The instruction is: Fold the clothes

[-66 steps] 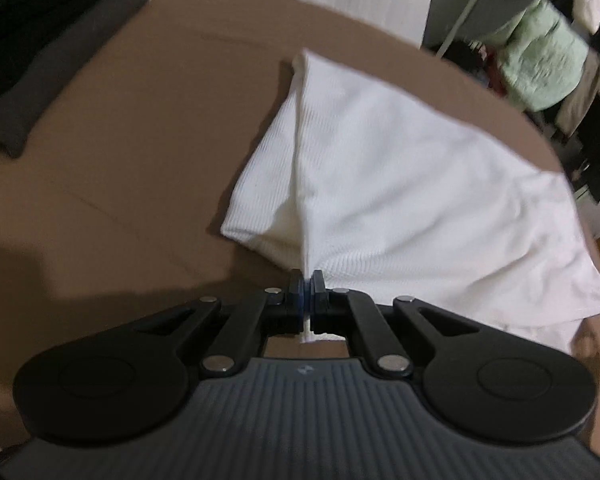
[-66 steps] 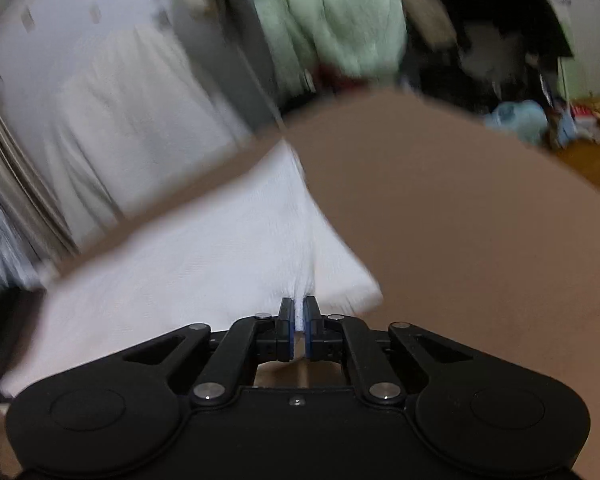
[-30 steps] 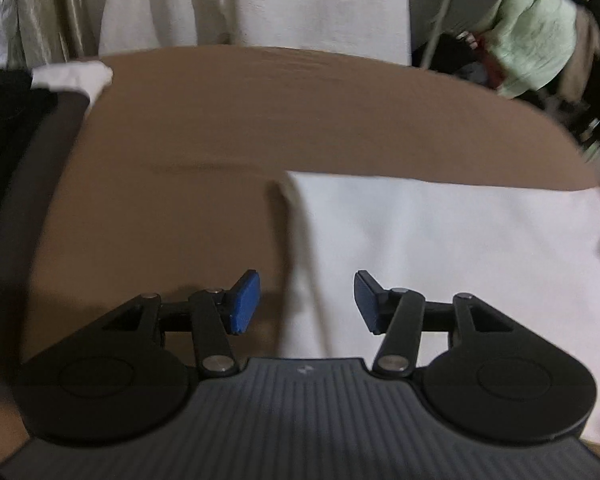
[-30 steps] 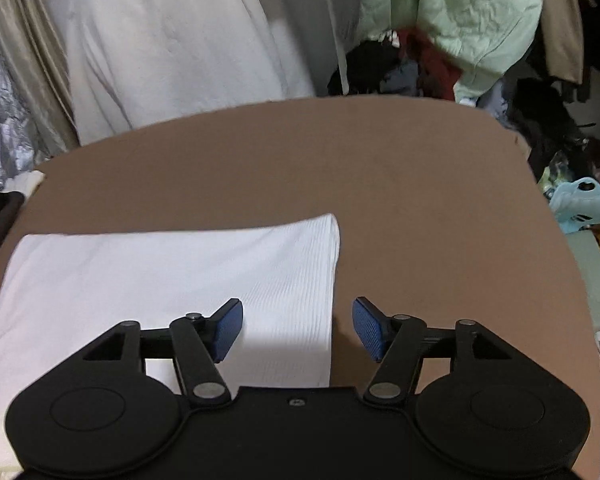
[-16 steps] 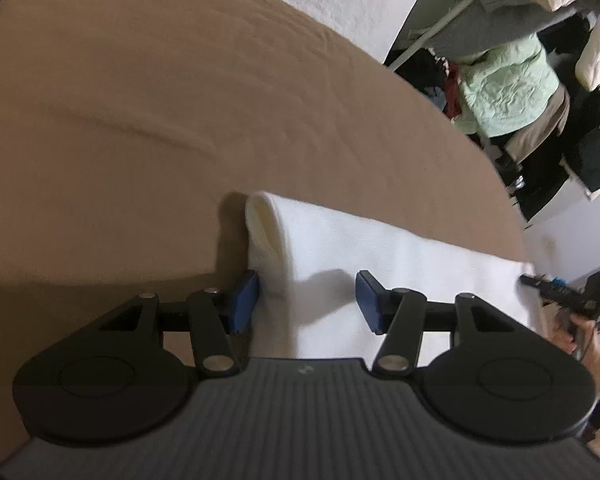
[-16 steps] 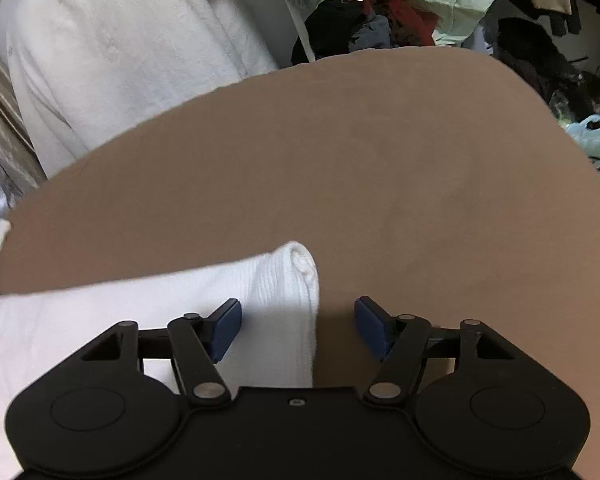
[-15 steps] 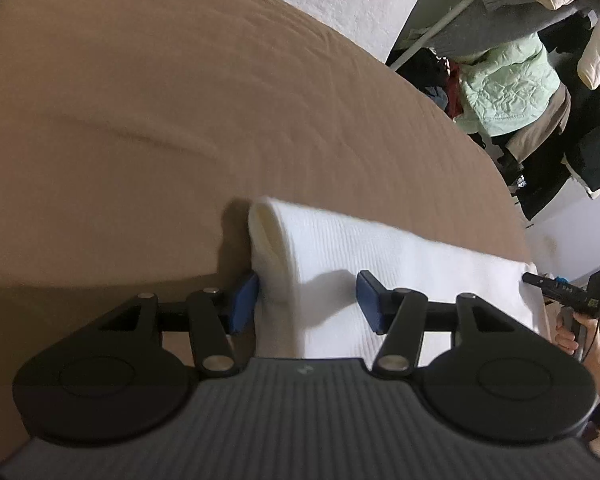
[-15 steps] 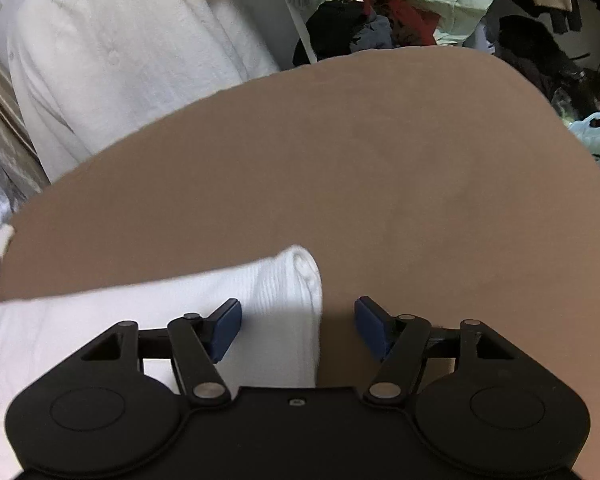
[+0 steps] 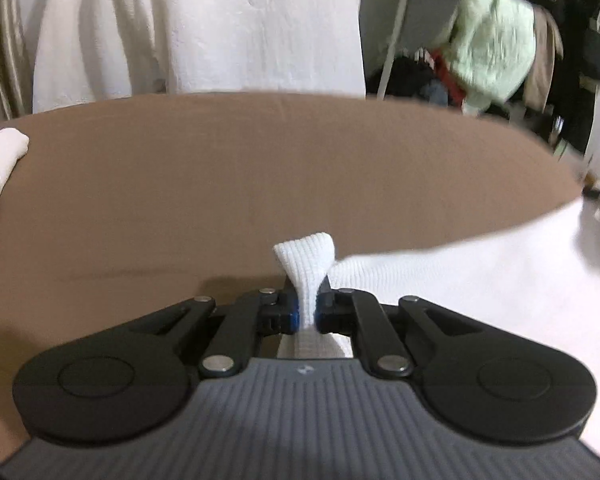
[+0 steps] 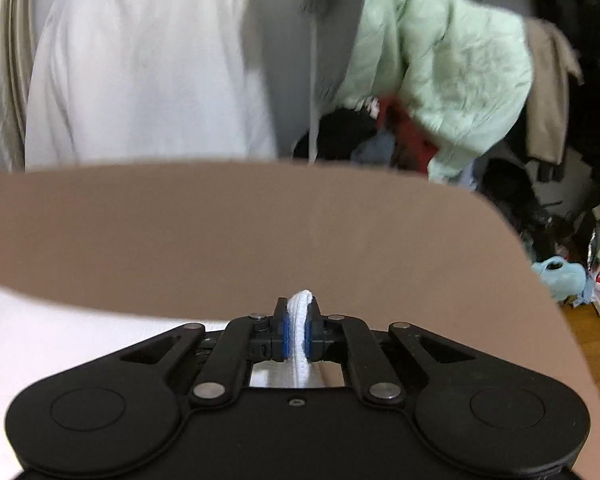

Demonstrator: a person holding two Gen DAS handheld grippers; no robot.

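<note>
The left gripper (image 9: 307, 309) is clamped on a bunched corner of the white cloth (image 9: 480, 280), a ribbed tuft poking up between its blue pads (image 9: 295, 312); the right gripper (image 10: 297, 334) pinches another edge of the same cloth (image 10: 40, 332). The cloth spreads between them over a brown surface (image 9: 260, 168). Behind hang a white garment (image 10: 148, 64) and a pale green jacket (image 10: 452, 64).
</note>
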